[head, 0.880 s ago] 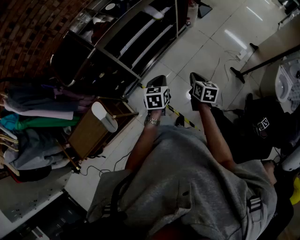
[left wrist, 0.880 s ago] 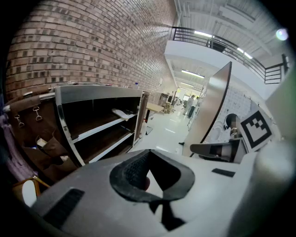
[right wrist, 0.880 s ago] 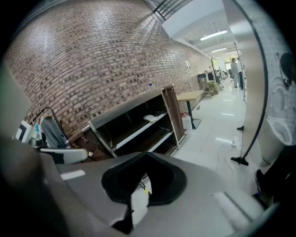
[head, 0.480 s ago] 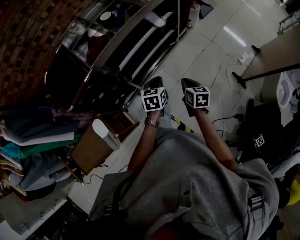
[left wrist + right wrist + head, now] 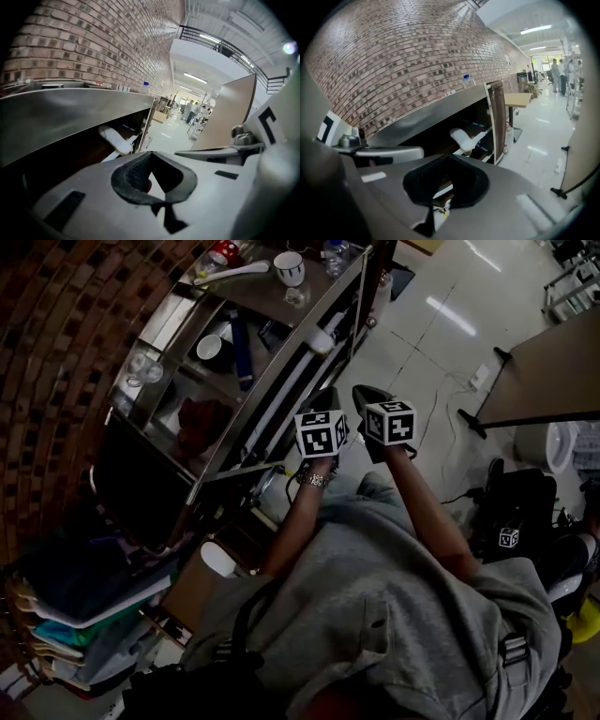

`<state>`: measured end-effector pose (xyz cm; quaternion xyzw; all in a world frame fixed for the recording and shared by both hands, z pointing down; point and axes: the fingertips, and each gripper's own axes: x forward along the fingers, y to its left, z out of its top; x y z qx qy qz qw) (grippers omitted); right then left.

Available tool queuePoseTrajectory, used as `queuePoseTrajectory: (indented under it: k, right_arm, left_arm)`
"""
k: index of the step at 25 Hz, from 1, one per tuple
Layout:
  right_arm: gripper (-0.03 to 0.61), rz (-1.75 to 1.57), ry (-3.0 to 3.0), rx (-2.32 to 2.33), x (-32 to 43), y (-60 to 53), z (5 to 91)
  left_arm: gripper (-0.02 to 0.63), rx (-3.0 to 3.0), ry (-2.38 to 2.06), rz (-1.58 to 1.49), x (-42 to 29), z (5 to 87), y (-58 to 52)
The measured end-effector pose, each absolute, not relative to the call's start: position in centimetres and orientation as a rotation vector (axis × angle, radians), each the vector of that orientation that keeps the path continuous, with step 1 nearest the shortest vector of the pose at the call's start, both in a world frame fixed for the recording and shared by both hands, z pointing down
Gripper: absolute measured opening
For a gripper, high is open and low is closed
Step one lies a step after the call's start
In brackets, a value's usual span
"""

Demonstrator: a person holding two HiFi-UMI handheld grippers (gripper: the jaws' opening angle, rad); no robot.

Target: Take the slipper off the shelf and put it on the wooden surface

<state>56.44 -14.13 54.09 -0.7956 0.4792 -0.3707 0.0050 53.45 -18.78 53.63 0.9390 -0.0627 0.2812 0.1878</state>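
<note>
A white slipper (image 5: 322, 341) lies at the front edge of the steel shelf unit (image 5: 272, 362); it also shows in the left gripper view (image 5: 115, 139) and the right gripper view (image 5: 462, 138), under the shelf's steel top. A second white slipper (image 5: 217, 559) rests on the low wooden stand (image 5: 192, 592) at the lower left. My left gripper (image 5: 323, 397) and right gripper (image 5: 364, 397) hang side by side in front of the shelf, short of the slipper. Both are shut with nothing in them, as the left gripper view (image 5: 152, 161) and the right gripper view (image 5: 447, 164) show.
A cup (image 5: 289, 268), a spoon and a bottle stand on the shelf top; a blue bottle (image 5: 242, 343) and a red thing (image 5: 197, 418) sit lower. Folded clothes (image 5: 84, 634) pile up at the lower left. A table (image 5: 548, 371) and a black bag (image 5: 511, 521) stand to the right.
The head view has swung up from the wooden stand to the shelf, whose top now shows. Both grippers have risen toward the shelf's front edge, still shut.
</note>
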Motion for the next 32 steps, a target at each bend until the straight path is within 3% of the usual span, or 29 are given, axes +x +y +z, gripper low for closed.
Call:
queuePoseTrajectory:
  k: [5,8,15,23,25,27,32]
  right_arm:
    - [0.002,-1.286,1.504,-2.449,60.9,-16.4,58.6]
    - [0.096,-1.373,1.453,-2.421,63.3,-17.8,62.9]
    - [0.221,-1.482,1.263,-2.292,71.0,-23.6,72.2]
    - [0.296,-1.446,1.132,-2.021,73.8,-29.5,77.8]
    - [0.276,-1.442,1.157,-1.976,73.7,-30.5,78.3]
    - [0.176,-1.404,1.188,-1.949,73.8,-31.3,77.6]
    - [0.073,-1.25,1.309,-1.965,73.4,-30.7,72.9]
  left_arm:
    - [0.003,2.618,-0.21,0.793,56.4,54.2,-20.2]
    - [0.003,2.613,-0.238,0.792,56.2,54.1,-21.0]
    - [0.003,2.527,-0.32,0.791,55.0,55.5,-23.2]
    - [0.003,2.369,-0.258,0.811,52.9,58.6,-22.0]
    - [0.003,2.349,-0.228,0.79,53.1,58.6,-21.7]
    - [0.003,2.352,-0.218,0.788,53.6,58.7,-21.9]
    - [0.003,2.379,-0.187,0.787,54.9,57.9,-21.7]
